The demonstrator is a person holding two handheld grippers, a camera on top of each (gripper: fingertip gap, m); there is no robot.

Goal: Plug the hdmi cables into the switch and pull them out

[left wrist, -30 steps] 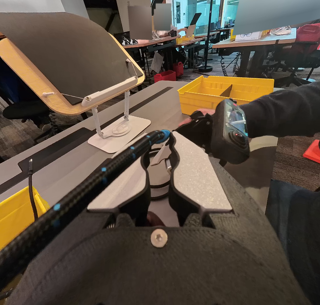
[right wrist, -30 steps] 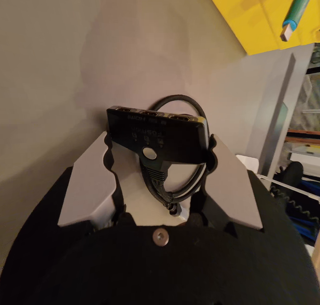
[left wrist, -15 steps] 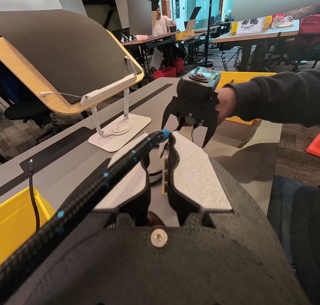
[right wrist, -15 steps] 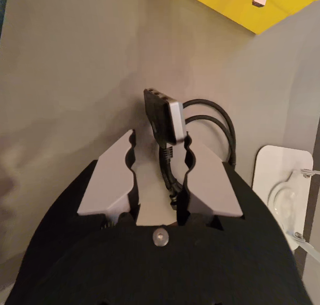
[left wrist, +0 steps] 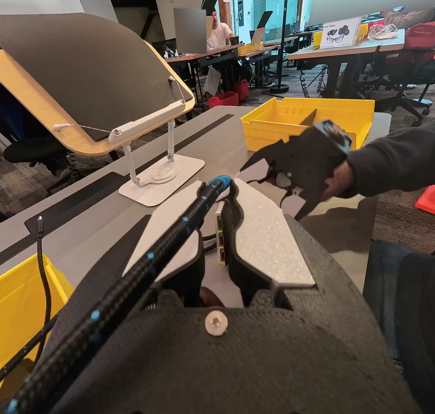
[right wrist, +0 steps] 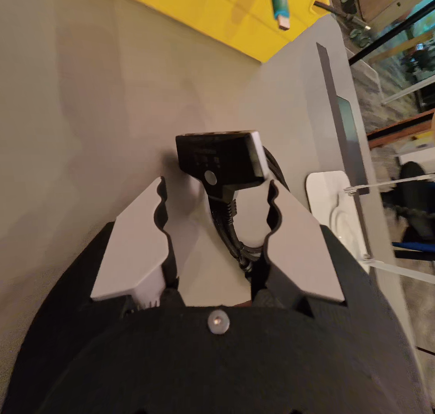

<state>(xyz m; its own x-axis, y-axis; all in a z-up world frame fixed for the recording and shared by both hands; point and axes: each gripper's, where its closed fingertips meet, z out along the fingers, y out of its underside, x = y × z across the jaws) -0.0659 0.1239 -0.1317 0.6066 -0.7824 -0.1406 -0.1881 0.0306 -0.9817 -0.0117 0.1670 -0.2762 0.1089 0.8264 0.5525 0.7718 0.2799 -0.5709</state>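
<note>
The small black HDMI switch box (right wrist: 221,160), propped on edge on the grey table (right wrist: 94,96), could be knocked flat if bumped, since nothing grips it. The right gripper (right wrist: 216,186) is spread wide, empty, just behind the switch. The left gripper (left wrist: 217,188) is closed on the black braided blue-tipped cable (left wrist: 150,256), poised above the ports.

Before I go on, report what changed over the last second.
The right gripper let go of the switch, opened and backed off; the switch turned from flat onto its edge. The left gripper stayed shut on the HDMI cable.
</note>
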